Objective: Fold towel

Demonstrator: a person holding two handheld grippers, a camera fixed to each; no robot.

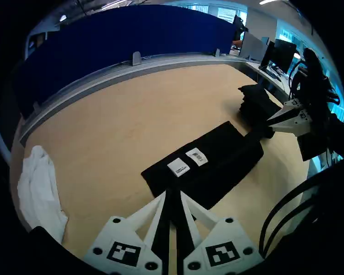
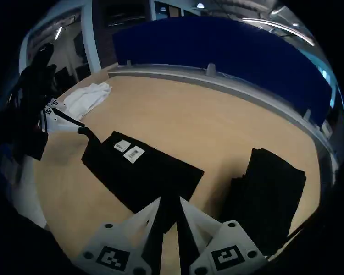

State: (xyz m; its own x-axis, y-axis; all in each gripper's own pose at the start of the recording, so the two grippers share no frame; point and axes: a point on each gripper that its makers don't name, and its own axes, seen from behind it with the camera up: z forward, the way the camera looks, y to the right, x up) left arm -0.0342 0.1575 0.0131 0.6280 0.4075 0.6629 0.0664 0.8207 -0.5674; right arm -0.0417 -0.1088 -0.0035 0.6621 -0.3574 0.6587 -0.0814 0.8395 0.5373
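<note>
My left gripper (image 1: 173,199) is clamped on the towel (image 1: 208,160) at its 6 o'clock edge. My right gripper (image 1: 263,132) pinches the 3 o'clock corner. The towel lies flat mid-table (image 1: 126,114).

left hand-held gripper (image 1: 173,198): clamps black towel (image 1: 213,158) | white cloth (image 1: 39,192): well apart

desk (image 1: 126,114): light wood | partition (image 1: 126,36): blue, along desk's far edge | monitors (image 1: 280,52): dark | ceiling lights (image 2: 268,24): lit

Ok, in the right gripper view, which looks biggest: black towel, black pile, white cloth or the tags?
The black towel and black pile look about alike, can't rank.
Then white cloth, though it's farther away.
Smallest: tags.
</note>
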